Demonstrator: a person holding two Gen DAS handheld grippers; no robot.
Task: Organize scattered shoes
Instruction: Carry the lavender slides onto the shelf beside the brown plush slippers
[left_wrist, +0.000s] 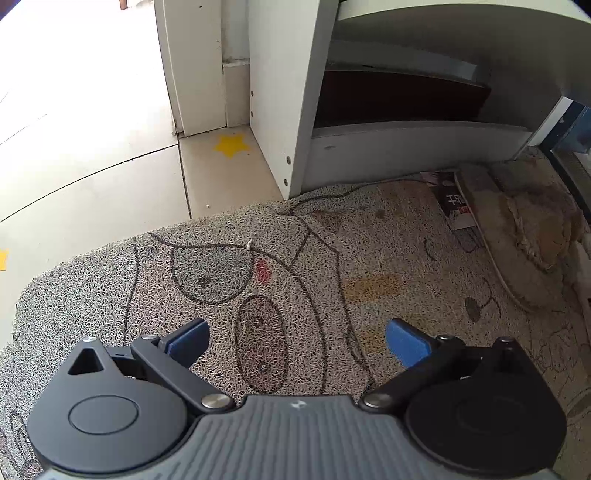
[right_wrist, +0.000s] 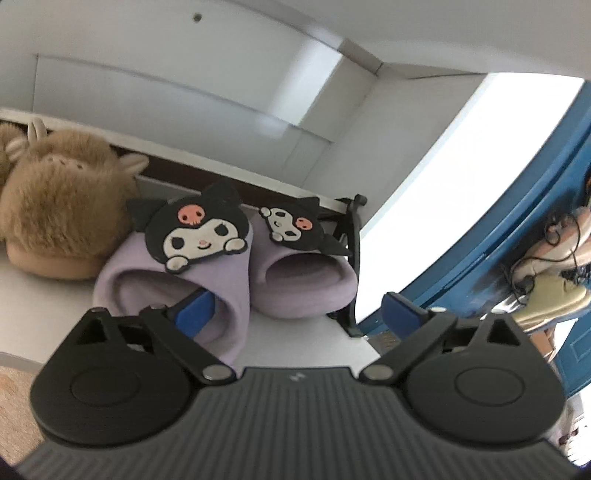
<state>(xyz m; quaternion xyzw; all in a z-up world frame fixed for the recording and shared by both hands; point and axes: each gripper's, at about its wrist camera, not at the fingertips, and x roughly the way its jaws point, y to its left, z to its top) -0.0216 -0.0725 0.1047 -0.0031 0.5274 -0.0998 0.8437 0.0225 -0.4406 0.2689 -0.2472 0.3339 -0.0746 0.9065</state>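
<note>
Right wrist view: purple slippers (right_wrist: 236, 273) paired on the shelf (right_wrist: 44, 291), right tool (right_wrist: 295, 314) released, empty.
Light, soft foam; best pinched by the strap. Left tool (left_wrist: 297, 341) spread over the mat (left_wrist: 295, 266), holding nothing.

The left wrist camera is sitting just behind the left tool (left_wrist: 297, 341), looking steeply down at a patterned doormat (left_wrist: 258, 266) close below, with the white shoe cabinet (left_wrist: 280, 92) standing farther off. The right wrist camera is riding behind the right tool (right_wrist: 297, 314), tilting only mildly downward and facing, from very near, into a shelf (right_wrist: 44, 291) bearing purple cartoon slippers (right_wrist: 192, 273) and a furry brown slipper (right_wrist: 62, 206). Both views are sharing the white cabinet.
</note>
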